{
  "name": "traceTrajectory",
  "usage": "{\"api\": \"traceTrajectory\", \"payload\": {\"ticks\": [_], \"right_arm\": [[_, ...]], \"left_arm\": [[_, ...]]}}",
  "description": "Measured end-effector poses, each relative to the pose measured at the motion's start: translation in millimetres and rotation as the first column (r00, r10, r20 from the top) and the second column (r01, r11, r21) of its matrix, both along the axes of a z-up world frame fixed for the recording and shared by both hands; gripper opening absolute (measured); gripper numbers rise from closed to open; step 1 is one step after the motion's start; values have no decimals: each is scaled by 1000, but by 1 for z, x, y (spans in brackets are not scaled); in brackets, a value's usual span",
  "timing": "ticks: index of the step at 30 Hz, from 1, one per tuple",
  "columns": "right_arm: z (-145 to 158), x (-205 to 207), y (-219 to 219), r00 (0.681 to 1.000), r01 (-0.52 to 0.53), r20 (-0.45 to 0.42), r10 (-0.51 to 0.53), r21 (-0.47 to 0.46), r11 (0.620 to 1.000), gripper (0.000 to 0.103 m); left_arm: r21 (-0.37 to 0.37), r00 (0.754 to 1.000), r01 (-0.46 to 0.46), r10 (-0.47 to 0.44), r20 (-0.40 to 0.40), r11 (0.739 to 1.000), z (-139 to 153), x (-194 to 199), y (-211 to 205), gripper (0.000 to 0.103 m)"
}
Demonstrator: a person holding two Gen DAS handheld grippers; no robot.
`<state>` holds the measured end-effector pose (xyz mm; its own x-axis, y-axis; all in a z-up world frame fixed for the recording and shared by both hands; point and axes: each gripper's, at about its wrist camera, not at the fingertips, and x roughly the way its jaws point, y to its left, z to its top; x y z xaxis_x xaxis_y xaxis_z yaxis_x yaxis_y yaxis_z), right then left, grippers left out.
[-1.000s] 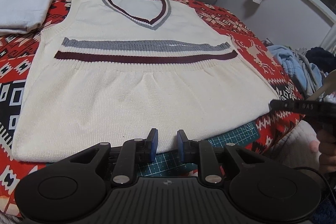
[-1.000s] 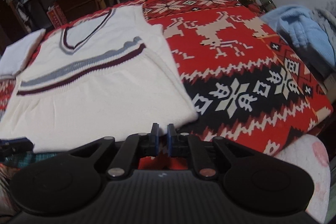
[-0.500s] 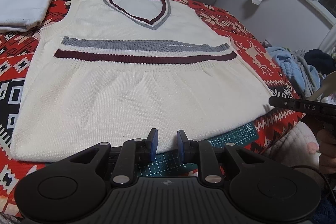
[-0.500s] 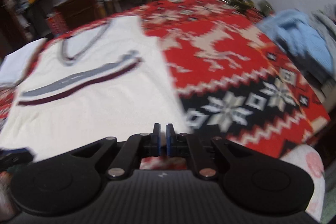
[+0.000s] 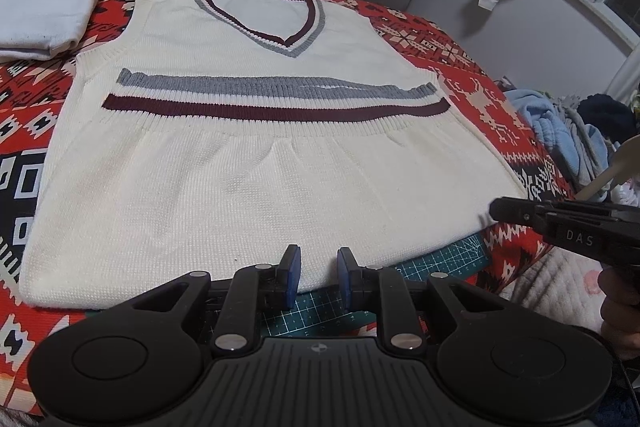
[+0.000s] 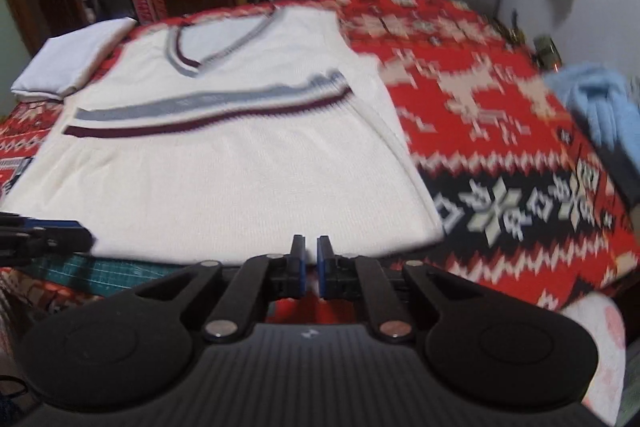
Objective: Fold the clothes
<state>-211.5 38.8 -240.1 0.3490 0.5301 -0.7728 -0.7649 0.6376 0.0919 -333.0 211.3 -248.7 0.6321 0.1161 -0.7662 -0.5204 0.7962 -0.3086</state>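
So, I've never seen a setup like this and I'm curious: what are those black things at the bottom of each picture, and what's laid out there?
No robot here: a person holds a two-fingered tool in each hand, each with a camera looking along its fingers. One picture comes from the left tool, the other from the right tool, which also pokes into the left picture's edge. A cream knitted vest lies flat, unfolded, on a red patterned blanket, with a green cutting mat under its hem and a folded white cloth beside it. Neither tool holds anything.

Cream vest (image 5: 256, 187) with grey and maroon stripes; red patterned blanket (image 6: 500, 131).
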Motion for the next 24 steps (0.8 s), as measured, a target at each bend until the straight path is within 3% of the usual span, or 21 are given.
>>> {"api": "traceTrajectory", "payload": {"ticks": [3,11,15,19,24], "right_arm": [[8,-12,18,998,-59,-16,60,39,997,6],[-6,-58,71,969,-248,10,248,26,968,6],[-14,-73,73,961,-276,34,276,10,961,9],[-11,-86,69,946,-324,27,323,7,946,10],[-4,-94,84,932,-358,70,357,7,934,10]], "left_arm": [[-4,1000,-2,2,0,1000,0,0,0,20],[-16,1000,-10,10,-3,1000,1,-7,1,20],[-23,1000,-19,19,-12,1000,2,-13,1,19],[26,999,-43,43,-7,999,9,-23,2,17],[16,991,-132,132,-25,991,8,-38,25,17]]}}
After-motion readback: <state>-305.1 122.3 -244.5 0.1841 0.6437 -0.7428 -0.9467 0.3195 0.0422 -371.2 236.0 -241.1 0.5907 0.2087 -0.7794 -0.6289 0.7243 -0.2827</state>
